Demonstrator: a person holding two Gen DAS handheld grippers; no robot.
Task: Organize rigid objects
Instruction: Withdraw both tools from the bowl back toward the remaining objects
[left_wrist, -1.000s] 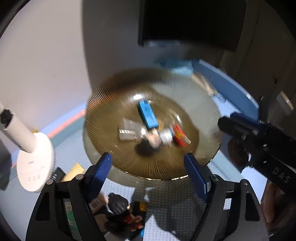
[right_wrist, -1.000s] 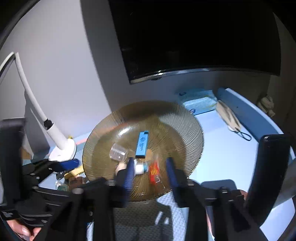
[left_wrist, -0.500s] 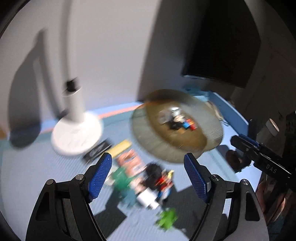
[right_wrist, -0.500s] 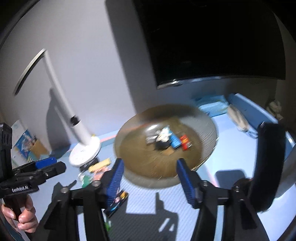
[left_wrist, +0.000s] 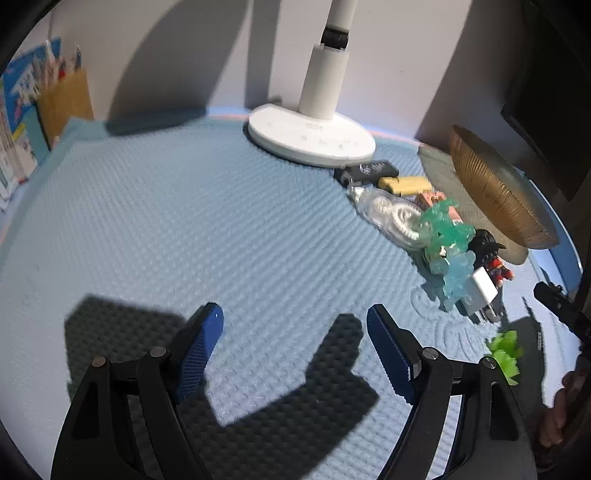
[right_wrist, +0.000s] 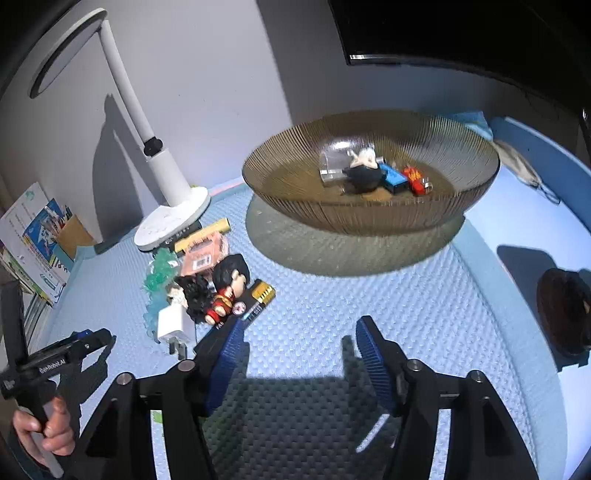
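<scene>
Over blue foam mat (right_wrist: 314, 306), right tool (right_wrist: 297, 354) is opening, empty; left tool (left_wrist: 295, 339) gapes empty.

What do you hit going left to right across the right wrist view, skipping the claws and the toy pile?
Left hand → books → lamp base → ribbed bowl → face mask at the far right.

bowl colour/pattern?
Translucent amber-brown bowl with fine radial ribbing; clearest in the right wrist view.
</scene>
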